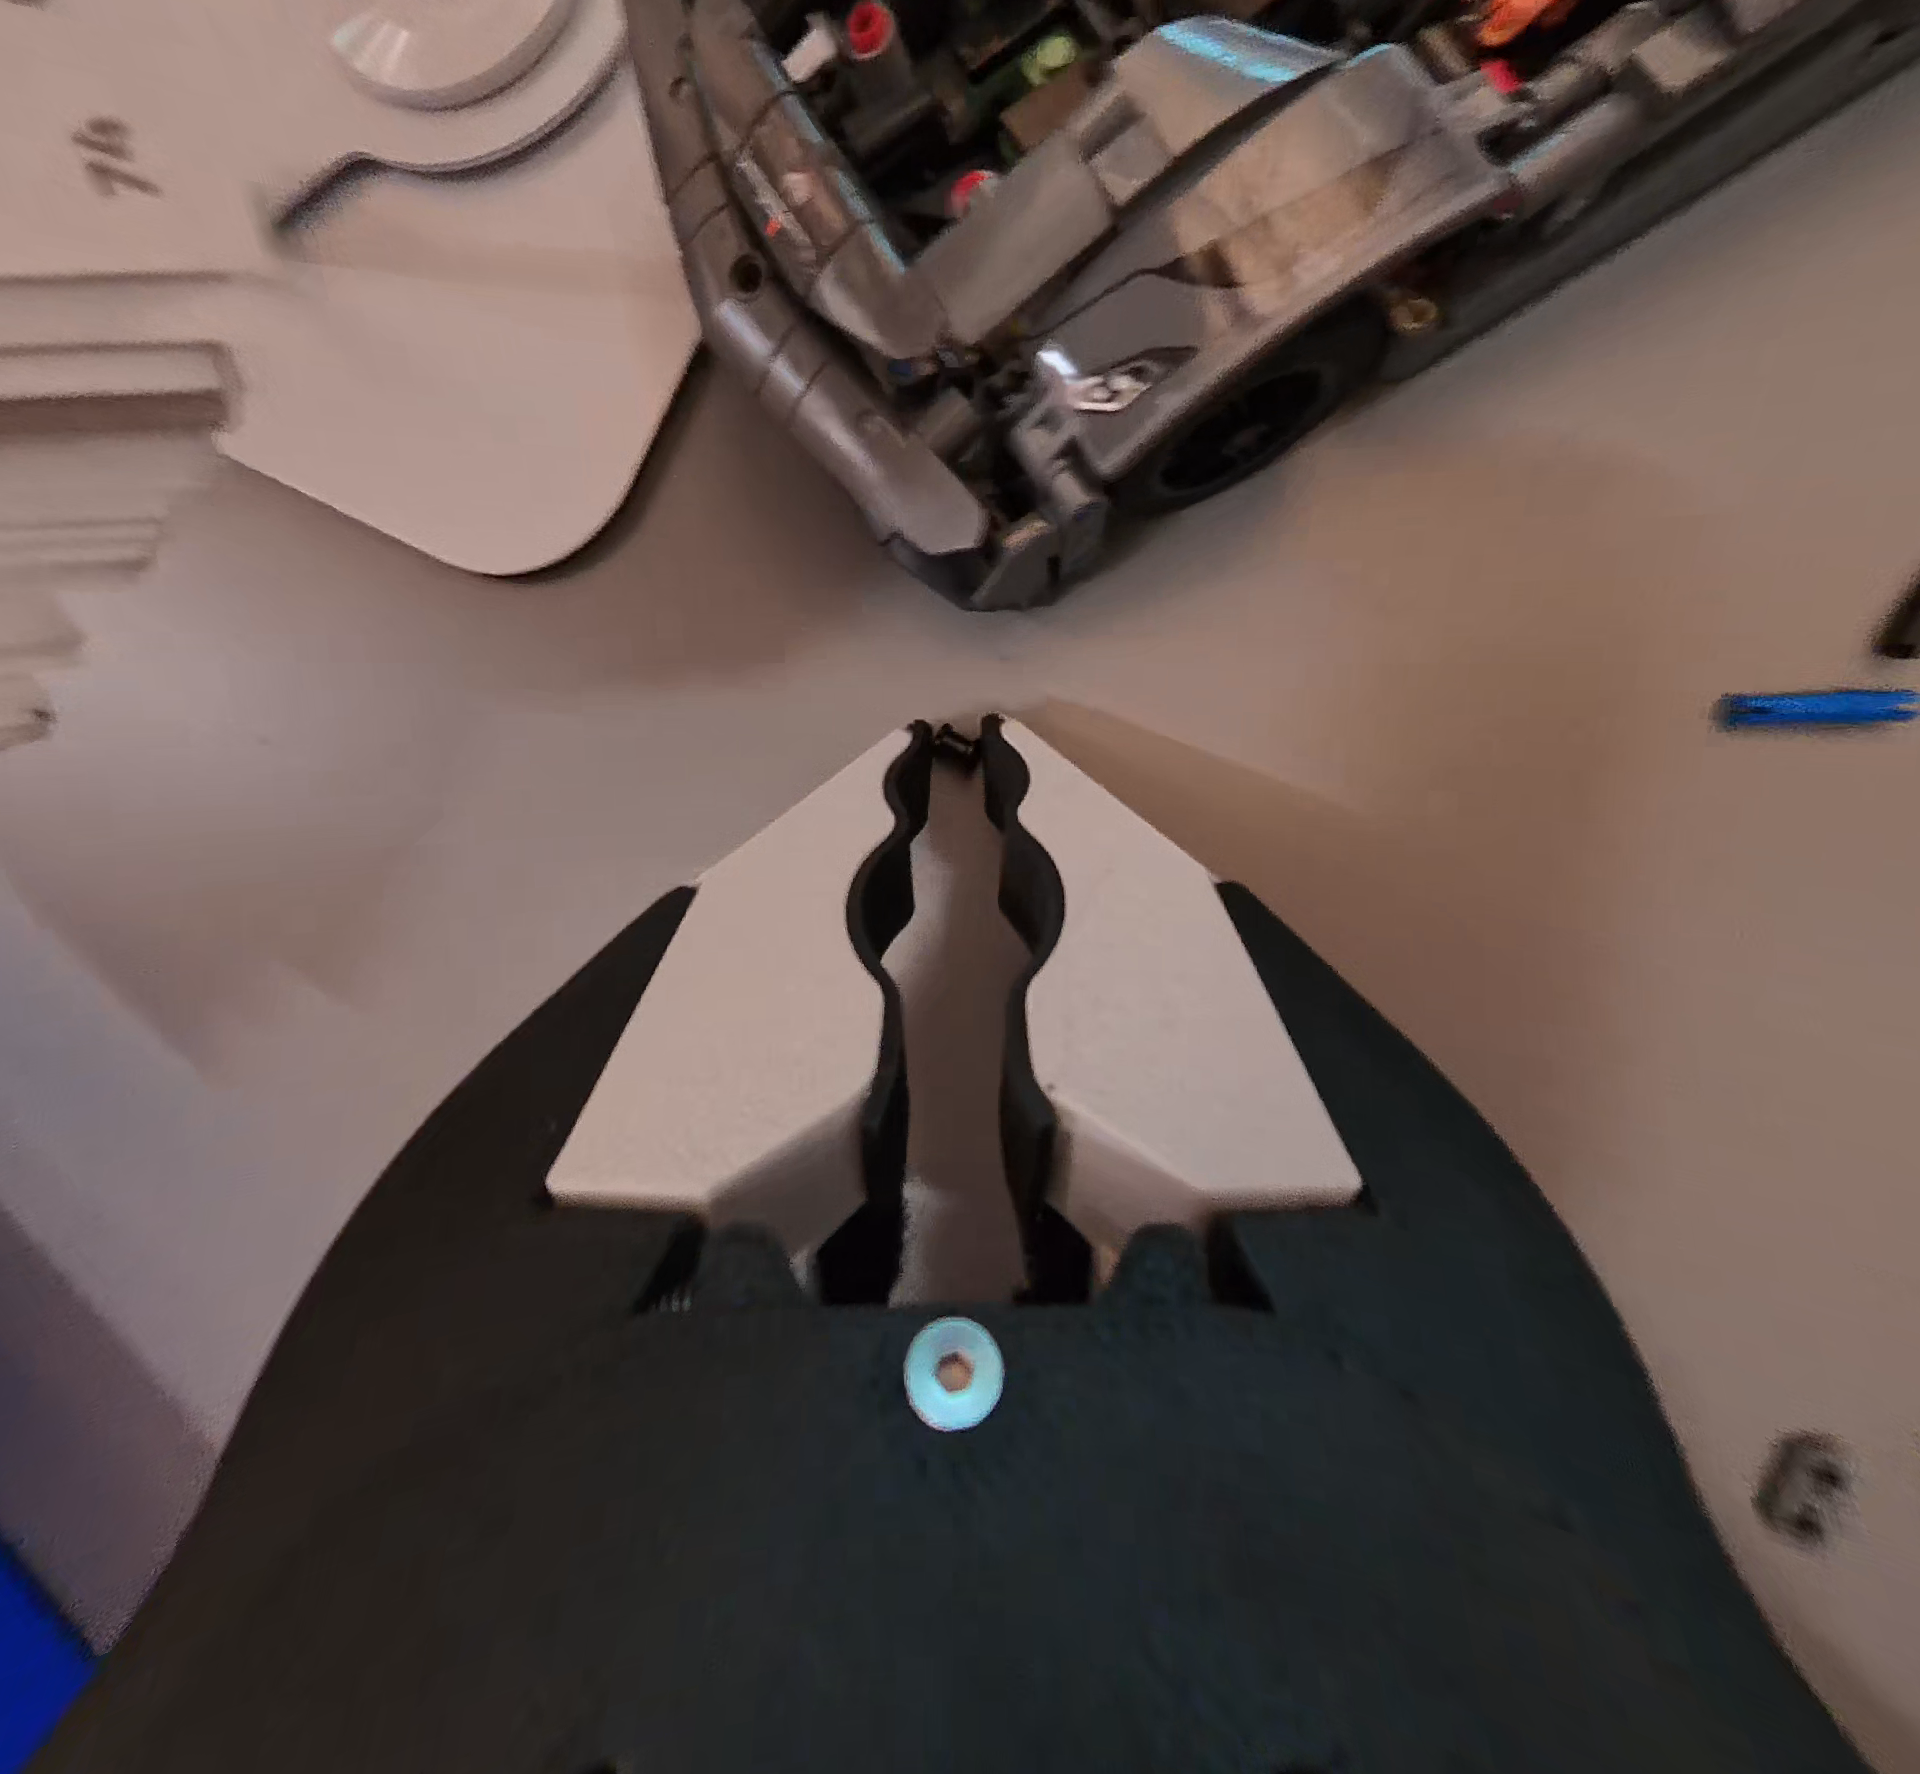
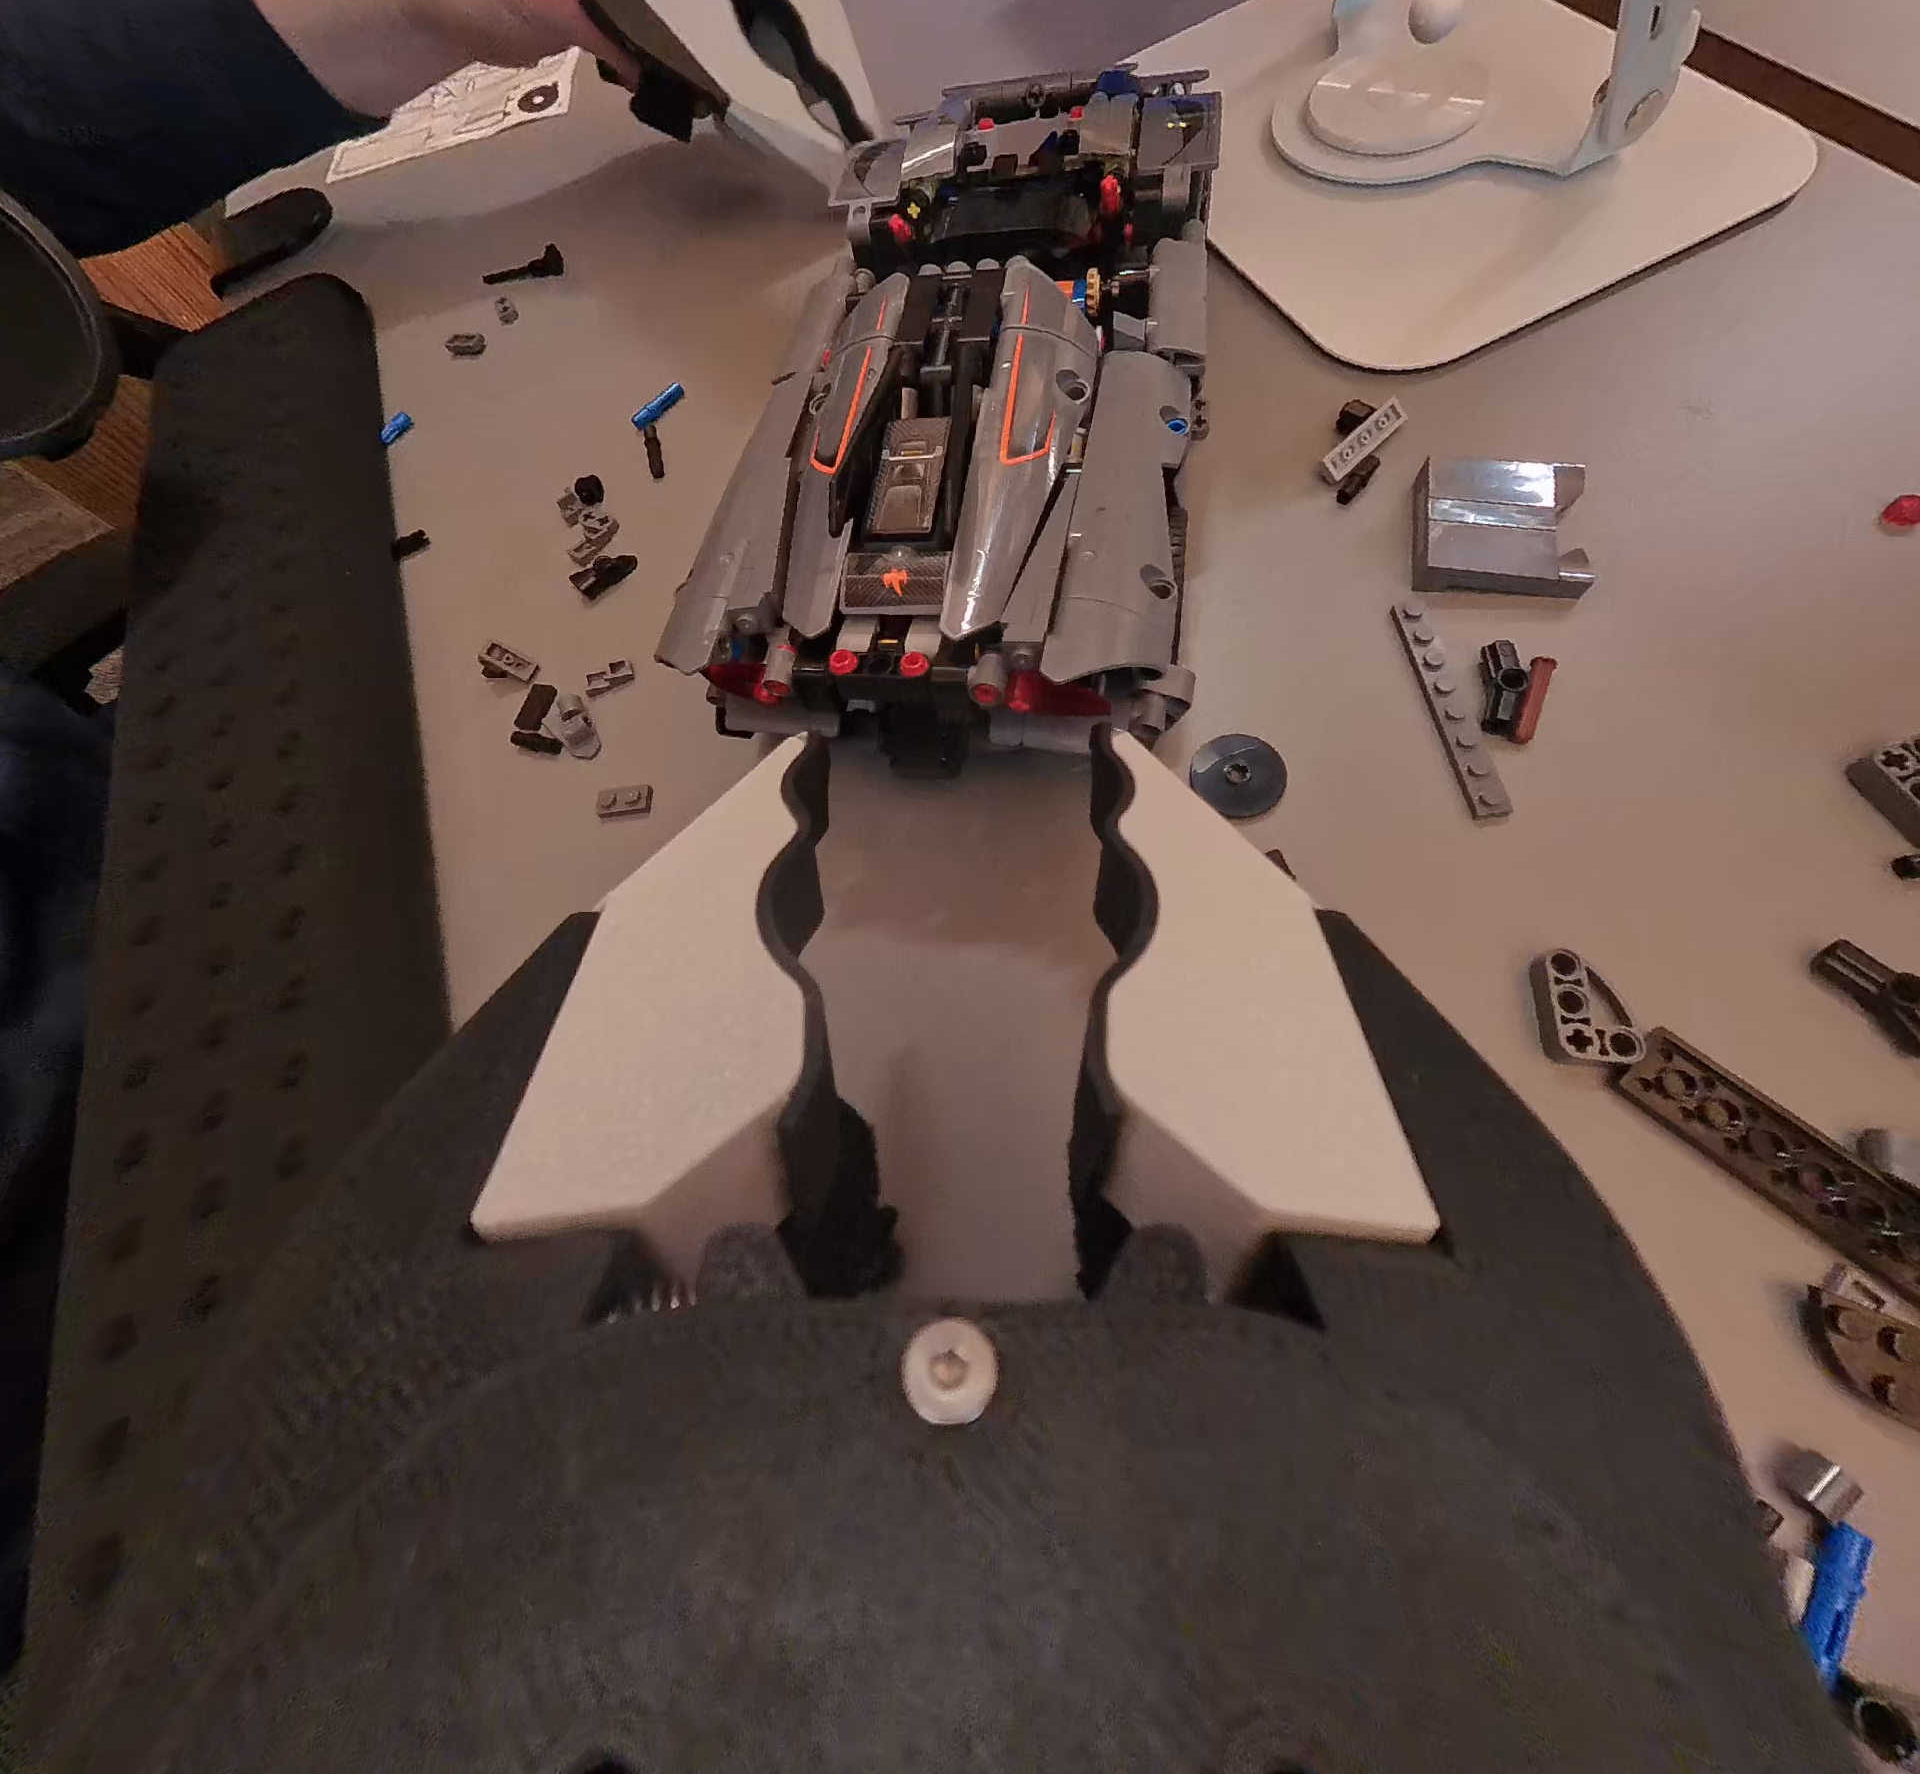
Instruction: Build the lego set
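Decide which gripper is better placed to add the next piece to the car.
Probably left: the left gripper already pinches a small black piece beside the car. The right gripper is open and empty.

A white stand base (image 2: 1538,207) sits ahead and to the right of the right tool. A printed sheet (image 2: 468,114) (partly hidden) lies far ahead-left, a black perforated mat (image 2: 260,685) alongside left.

Soft indoor light, motion-blurred, edge-warped views.
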The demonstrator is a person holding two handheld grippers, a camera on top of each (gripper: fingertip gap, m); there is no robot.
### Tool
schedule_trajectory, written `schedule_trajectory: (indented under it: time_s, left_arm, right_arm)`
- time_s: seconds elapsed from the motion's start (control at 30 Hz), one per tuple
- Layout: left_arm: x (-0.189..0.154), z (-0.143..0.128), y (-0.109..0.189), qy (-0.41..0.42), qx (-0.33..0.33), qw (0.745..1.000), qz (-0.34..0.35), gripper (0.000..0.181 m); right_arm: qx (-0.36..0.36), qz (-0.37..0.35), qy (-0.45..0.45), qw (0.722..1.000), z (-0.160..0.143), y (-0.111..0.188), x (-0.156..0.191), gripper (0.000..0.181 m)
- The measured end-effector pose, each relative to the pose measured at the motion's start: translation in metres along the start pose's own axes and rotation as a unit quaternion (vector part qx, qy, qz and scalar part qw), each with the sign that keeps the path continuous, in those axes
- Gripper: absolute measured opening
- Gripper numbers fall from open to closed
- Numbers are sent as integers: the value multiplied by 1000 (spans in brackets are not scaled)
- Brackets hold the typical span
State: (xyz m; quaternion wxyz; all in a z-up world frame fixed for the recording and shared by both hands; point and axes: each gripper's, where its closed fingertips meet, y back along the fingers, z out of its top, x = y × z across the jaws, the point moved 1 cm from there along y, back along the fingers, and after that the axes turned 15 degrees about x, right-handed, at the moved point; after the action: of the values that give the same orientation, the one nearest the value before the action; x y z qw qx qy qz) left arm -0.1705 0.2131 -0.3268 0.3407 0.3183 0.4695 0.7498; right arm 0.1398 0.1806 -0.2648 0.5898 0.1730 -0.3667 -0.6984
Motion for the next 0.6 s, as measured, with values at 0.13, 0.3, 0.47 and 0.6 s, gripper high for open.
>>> schedule_trajectory:
  time_s: [0.13,0.3,0.47,0.6]
  left_arm:
    - [-55,1,9,-33,-1,998,-61,7]
    - [-98,-4,24,-66,0,996,-57,45]
    - [-19,-58,59,38,8,999,25,37]
    - [38,-110,67,97,52,992,65,36]
  right_arm:
    - [6,1,5,1000,-1,-1,3,48]
    - [12,1,12,1000,-2,-3,6,48]
    - [10,1,15,1000,-1,-1,7,48]
    - [12,1,18,1000,-2,-1,8,48]
